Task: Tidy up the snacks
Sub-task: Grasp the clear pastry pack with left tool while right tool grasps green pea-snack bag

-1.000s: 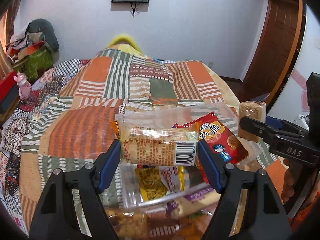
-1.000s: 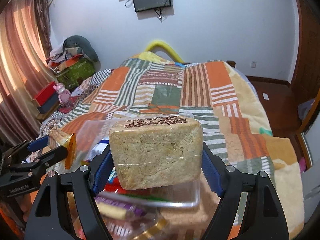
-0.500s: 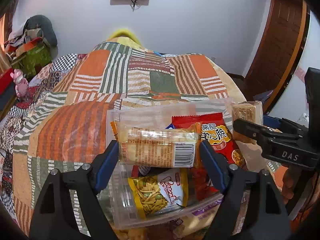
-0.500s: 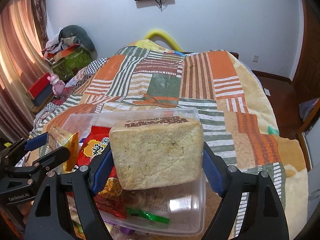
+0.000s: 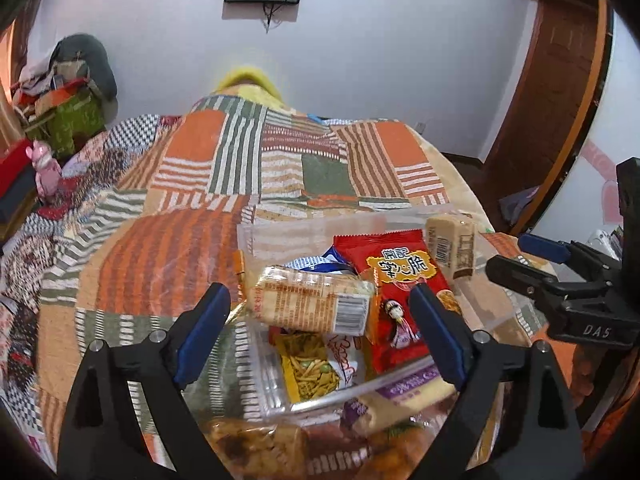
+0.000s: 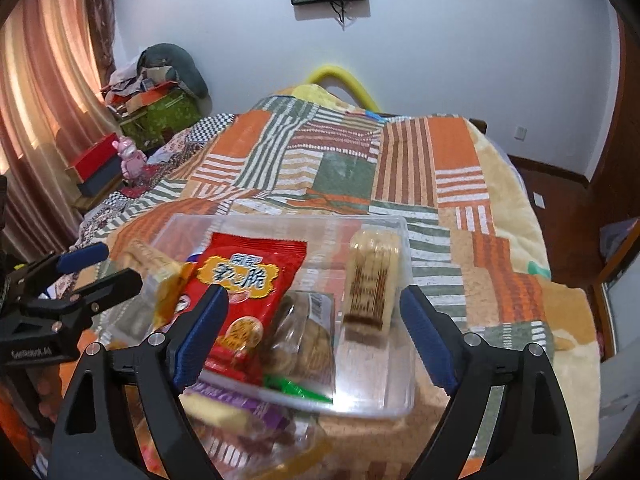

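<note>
Clear plastic bin (image 6: pixel 404 240) holds snacks – left claw (image 5: pixel 320 328) and right claw (image 6: pixel 314 326) both spread wide, gripping nothing

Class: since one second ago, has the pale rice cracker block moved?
Yes. The rice cracker block has left the right gripper, now open, and stands on end inside the clear container, at its right wall.

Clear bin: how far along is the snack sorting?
Done: red packet, wafer block and cracker pack are in the clear bin. In hand: nothing; left hand-held gripper and right hand-held gripper are open. Left: purple-wrapped snack and other packs outside its near wall.
</note>
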{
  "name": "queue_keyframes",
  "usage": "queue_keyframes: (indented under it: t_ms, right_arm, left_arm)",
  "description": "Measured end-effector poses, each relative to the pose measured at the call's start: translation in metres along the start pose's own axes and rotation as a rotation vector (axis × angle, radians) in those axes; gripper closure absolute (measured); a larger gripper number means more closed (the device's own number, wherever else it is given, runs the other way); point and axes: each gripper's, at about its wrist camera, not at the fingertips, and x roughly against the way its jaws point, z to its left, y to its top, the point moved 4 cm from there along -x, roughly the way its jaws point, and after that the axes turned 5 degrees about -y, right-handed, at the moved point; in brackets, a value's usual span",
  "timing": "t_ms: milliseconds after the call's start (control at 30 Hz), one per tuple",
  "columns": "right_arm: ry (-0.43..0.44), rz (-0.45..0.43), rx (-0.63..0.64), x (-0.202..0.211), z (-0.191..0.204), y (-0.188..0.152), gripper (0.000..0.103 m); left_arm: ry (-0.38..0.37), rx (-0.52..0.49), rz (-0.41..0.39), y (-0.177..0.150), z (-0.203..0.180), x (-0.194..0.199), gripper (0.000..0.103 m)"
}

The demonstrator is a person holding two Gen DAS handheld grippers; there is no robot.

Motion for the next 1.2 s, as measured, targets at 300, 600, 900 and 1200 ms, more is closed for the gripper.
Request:
queue_keyframes:
  t_ms: [300, 600, 900, 1200]
  right_arm:
    - [-0.007, -0.011, 0.006, 0.039, -0.01, -0.027, 0.016]
    - [-0.024, 0.092, -0.028, 0.038, -0.02, -0.081, 0.016]
    - [-0.032, 0.227, -0.089, 0.017, -0.028, -0.128, 0.016]
    - [-0.051, 0.231, -0.093, 0.007, -0.031, -0.131, 0.036]
  left_arm:
    - [0.055, -0.078, 0.043, -0.027, 0.011, 0.036, 0.009]
    - [0.082, -0.014, 0.178, -0.088, 0.042, 0.028, 0.008]
    - [0.067, 0.04, 0.257, -0.12, 0.047, -0.001, 0.008]
    - [0.059, 0.029, 0.294, -0.127, 0.044, -0.025, 0.023]
